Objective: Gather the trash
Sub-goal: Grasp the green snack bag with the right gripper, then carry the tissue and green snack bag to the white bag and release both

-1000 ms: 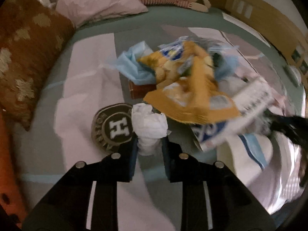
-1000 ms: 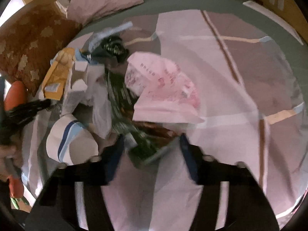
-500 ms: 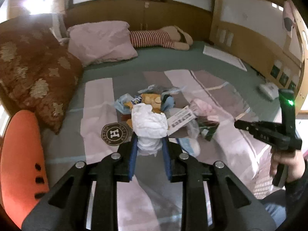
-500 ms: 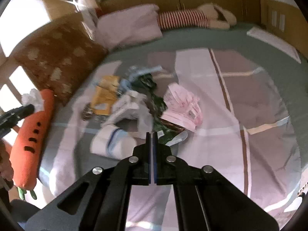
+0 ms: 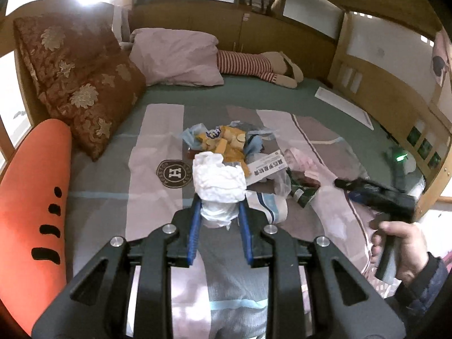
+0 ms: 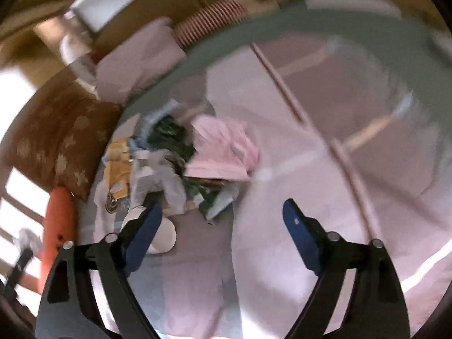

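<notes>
On a bed strewn with litter, the left gripper pinches a crumpled white tissue wad between its blue pads, the wad bulging above the fingertips and hiding part of the heap behind it. The right gripper hangs over the quilt with its jaws spread wide and nothing between them, having just been opening; its view is smeared by motion blur, so fine detail is lost. Its left finger covers part of a white paper cup with blue stripes lying on its side. In the left wrist view the person's right hand, in a dark sleeve, grips the other tool's handle near the frame's right edge, the tool itself dark and blurred. Just past the cup lies the trash pile: a yellow snack bag, light blue wrappers, a white printed box, a dark green packet and a pink printed bag, overlapping so that their edges are hard to separate. A round dark patch marked with an H sits on the quilt beside the heap. An orange carrot-shaped cushion is cut off at the left edge. Farther back rest a brown floral pillow, a pale pink pillow and a striped plush toy against the wooden headboard.
</notes>
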Motion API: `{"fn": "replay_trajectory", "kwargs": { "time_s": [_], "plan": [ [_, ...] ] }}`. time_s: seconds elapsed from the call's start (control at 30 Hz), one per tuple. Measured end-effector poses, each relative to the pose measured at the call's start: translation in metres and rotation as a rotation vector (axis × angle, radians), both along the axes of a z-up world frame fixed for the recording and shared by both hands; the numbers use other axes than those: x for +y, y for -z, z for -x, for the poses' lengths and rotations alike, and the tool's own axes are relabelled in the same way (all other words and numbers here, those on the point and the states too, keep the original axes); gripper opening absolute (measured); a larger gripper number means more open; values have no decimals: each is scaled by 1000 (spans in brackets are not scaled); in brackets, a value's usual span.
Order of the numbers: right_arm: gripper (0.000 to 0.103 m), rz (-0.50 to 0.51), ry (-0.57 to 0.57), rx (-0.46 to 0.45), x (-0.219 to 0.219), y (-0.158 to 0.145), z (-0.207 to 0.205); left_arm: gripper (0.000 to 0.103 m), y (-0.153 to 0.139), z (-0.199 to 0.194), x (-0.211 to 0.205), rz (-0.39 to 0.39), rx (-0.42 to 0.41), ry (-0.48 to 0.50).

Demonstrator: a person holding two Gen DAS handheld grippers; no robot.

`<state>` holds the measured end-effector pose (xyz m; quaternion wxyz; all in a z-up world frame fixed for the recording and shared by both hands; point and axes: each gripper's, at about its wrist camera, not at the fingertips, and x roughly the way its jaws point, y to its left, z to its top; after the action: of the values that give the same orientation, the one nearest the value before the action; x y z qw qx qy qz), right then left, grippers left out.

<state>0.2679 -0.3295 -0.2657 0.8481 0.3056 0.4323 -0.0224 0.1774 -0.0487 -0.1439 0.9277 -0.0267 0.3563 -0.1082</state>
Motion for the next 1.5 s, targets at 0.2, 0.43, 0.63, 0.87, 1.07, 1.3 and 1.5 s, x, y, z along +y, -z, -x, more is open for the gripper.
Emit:
{"fn": "replay_trajectory", "kwargs": {
  "time_s": [0.2, 0.43, 0.63, 0.87, 1.07, 1.3, 1.5],
  "plan": [
    [70, 6, -31, 56, 12, 22, -35, 26, -8, 4, -1, 14, -26, 15],
    [30, 54, -156, 79, 33, 43, -60, 27, -9, 3, 1, 23, -21, 8],
    [7, 91, -237, 20, 48, 2, -36, 27, -6, 2, 2, 28, -9, 3],
    [7, 239, -264, -194, 72, -76, 54, 27, -1, 4, 0, 7, -1, 11],
    [7, 367, -283, -284, 106, -90, 99, 27, 5, 2, -5, -21, 12, 8],
    [7, 371, -297, -279, 106, -86, 100, 27, 12, 0, -11, -49, 24, 10],
    [7, 370, -285, -301, 102, -92, 108, 27, 13, -1, -15, -52, 27, 16]
  ]
}}
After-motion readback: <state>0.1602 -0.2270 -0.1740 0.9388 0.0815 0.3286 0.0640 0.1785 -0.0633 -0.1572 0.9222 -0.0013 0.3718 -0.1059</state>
